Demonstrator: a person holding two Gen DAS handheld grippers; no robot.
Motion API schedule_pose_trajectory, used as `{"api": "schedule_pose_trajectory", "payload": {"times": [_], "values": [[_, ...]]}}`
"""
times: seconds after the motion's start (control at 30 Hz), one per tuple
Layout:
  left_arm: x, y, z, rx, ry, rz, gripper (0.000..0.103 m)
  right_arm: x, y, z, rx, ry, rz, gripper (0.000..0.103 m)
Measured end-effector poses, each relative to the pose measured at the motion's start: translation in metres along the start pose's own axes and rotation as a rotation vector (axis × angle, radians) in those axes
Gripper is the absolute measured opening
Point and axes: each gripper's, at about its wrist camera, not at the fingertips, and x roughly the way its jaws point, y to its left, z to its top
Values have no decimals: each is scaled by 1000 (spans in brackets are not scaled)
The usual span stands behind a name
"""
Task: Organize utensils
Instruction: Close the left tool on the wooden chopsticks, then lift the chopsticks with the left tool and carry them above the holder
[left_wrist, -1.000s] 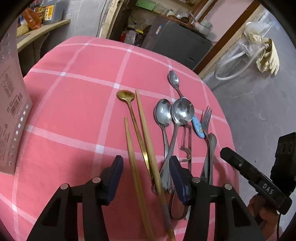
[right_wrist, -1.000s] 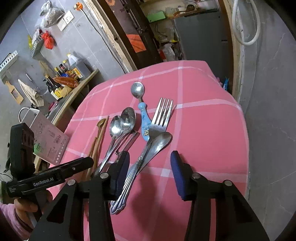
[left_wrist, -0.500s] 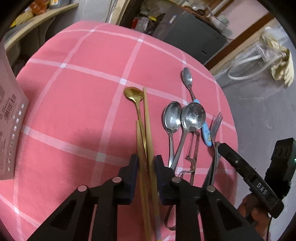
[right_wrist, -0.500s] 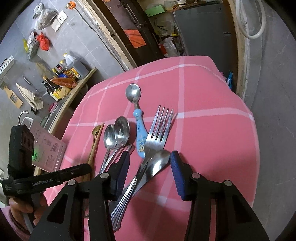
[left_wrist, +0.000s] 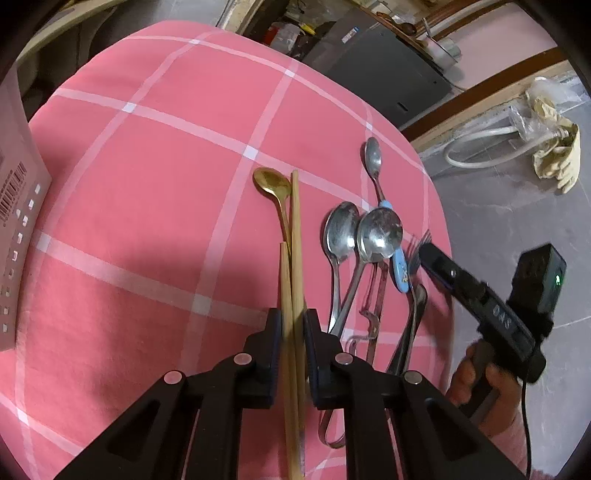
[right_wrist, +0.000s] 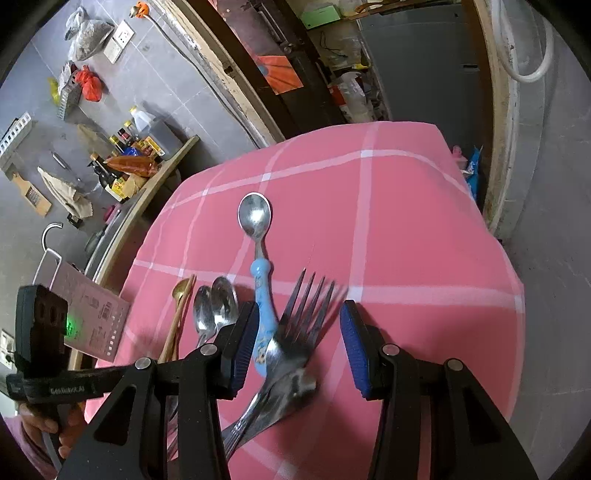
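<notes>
Utensils lie on a pink checked tablecloth (left_wrist: 147, 206). My left gripper (left_wrist: 291, 325) is shut on two wooden chopsticks (left_wrist: 295, 236); a gold spoon (left_wrist: 271, 182) lies against them. To their right lie two steel spoons (left_wrist: 378, 232), a blue-handled spoon (left_wrist: 373, 155) and a peeler (left_wrist: 371, 314). My right gripper (right_wrist: 297, 332) is open, its jaws on either side of a steel fork (right_wrist: 306, 314) and a spoon (right_wrist: 291, 384) lying under it. The blue-handled spoon (right_wrist: 255, 218) lies just left of the fork. The right gripper (left_wrist: 476, 291) also shows in the left wrist view.
A printed cardboard box (left_wrist: 14, 221) stands at the table's left edge. The table's right edge (right_wrist: 517, 295) drops to a grey floor. A wooden shelf with bottles (right_wrist: 144, 155) and a dark cabinet (left_wrist: 380, 70) stand beyond the table.
My left gripper has closed on the two chopsticks and moved forward along them. My right gripper has moved forward over the fork, staying open.
</notes>
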Motion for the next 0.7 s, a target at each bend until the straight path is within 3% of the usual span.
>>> {"api": "schedule_pose_trajectory", "payload": {"times": [0.17,0.4,0.47,0.7], "values": [[-2,1,-5,-5,11,-19,12,2,-8,3,19,-6,13,26],[-10,3,-10,5,-11,-29,12,5,-12,3,29,-4,42,20],[-14,2,-11,15,-21,-31,12,4,-12,2,44,-10,55,11],[-26,-3,-9,48,-52,-46,12,-8,-17,-4,141,-38,102,3]]}}
